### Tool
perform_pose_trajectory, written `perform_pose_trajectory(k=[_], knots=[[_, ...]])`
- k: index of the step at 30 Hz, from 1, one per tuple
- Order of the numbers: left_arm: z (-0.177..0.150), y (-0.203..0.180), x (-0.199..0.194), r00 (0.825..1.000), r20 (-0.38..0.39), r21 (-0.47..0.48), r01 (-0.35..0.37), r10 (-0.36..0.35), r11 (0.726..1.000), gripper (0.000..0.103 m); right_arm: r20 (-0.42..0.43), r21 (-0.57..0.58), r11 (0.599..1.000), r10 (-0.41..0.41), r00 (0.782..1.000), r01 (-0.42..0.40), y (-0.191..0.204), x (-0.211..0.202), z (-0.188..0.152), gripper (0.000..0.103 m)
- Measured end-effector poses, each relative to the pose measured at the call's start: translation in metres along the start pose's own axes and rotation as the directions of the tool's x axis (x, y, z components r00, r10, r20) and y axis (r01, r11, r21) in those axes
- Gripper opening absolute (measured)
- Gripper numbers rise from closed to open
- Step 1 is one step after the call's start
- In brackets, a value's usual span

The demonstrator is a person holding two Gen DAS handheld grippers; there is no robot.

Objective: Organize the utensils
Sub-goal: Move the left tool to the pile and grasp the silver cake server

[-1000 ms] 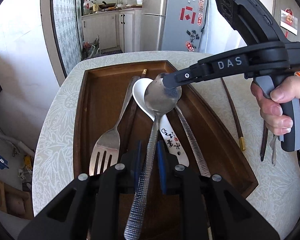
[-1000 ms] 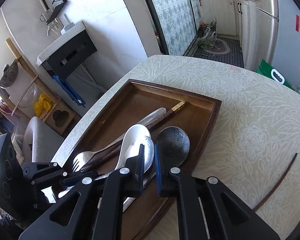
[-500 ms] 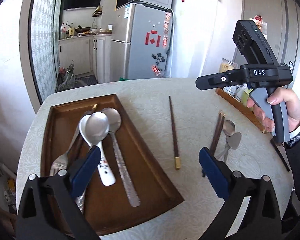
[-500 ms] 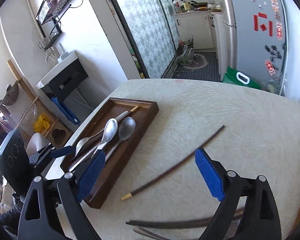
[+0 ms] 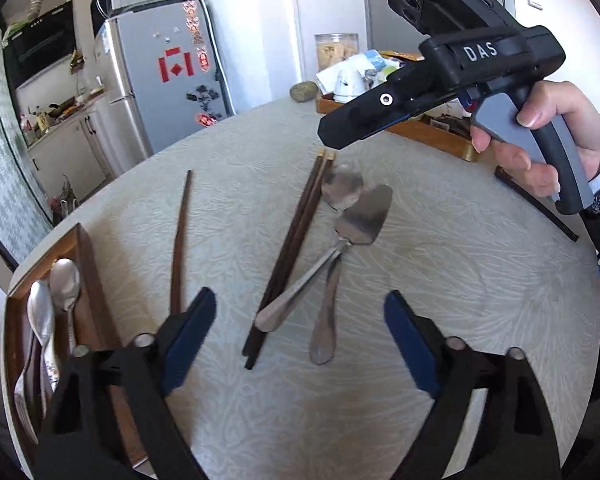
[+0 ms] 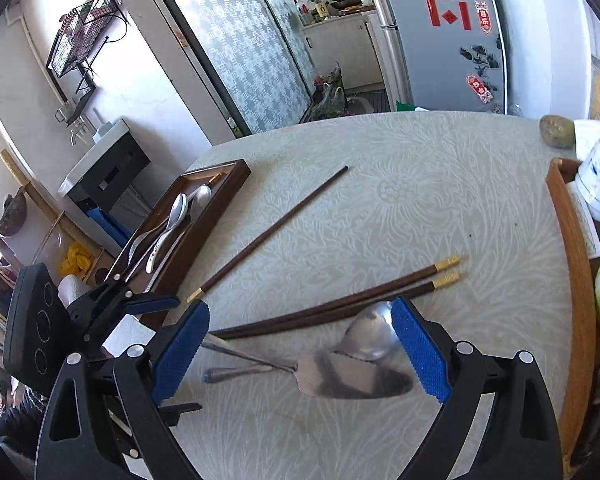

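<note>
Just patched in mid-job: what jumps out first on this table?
A loose cluster at the table's middle: a chopstick pair lying side by side, with a spoon and a flat server crossing at their handles beside it. A single chopstick lies alone between them and the wooden tray at the table's edge, which already holds several spoons. The right gripper hangs open over the spoon and server; the left gripper, empty, is closing.
</note>
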State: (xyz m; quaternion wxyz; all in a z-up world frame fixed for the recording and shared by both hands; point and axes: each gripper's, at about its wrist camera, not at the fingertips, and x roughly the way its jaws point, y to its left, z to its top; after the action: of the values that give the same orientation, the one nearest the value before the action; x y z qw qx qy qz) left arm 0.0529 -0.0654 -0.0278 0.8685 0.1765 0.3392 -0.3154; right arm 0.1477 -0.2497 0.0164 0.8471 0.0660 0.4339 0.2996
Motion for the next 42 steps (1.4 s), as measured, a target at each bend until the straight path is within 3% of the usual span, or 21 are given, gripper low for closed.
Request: perform_pose_trajectory(k=[7,16,24,33,37,41,42], knots=[[0.002,0.016,0.028,0.994,-0.109,-0.089,-0.008,-0.002,0.996,0.052,-0.025,0.032,1.000,0.002,1.000,-0.001,-0.017,0.001,-0.021,0.093],[0.002,0.013,0.025,0.994,-0.112,-0.091,0.006,-0.016,0.996,0.029,-0.033,0.052,0.999,-0.002,0.999,0.004,-0.027,0.000,-0.031,0.093],[0.003,0.007,0.017,0.993,-0.093,-0.118,0.059,-0.070,0.991,0.021,-0.029,0.149,0.989,-0.016,0.999,0.020,-0.047,-0.005,-0.036,0.093],[0.005,0.026,0.015,0.973,-0.035,-0.312,0.207,-0.229,0.927,0.017,-0.012,0.288,0.956,0.070,0.997,-0.064,-0.060,-0.004,-0.044,0.093],[0.007,0.027,0.015,0.959,-0.009,-0.364,0.261,-0.283,0.894,0.015,-0.021,0.309,0.948,0.090,0.996,-0.080,-0.053,0.005,-0.043,0.061],[0.006,0.020,0.017,0.958,-0.022,-0.347,0.260,-0.285,0.901,0.015,-0.039,0.298,0.954,0.055,0.998,-0.041,-0.043,0.014,-0.040,0.043],[0.006,0.017,0.017,0.960,-0.029,-0.339,0.253,-0.279,0.906,0.015,-0.045,0.300,0.953,0.052,0.998,-0.036,-0.043,0.017,-0.040,0.034]])
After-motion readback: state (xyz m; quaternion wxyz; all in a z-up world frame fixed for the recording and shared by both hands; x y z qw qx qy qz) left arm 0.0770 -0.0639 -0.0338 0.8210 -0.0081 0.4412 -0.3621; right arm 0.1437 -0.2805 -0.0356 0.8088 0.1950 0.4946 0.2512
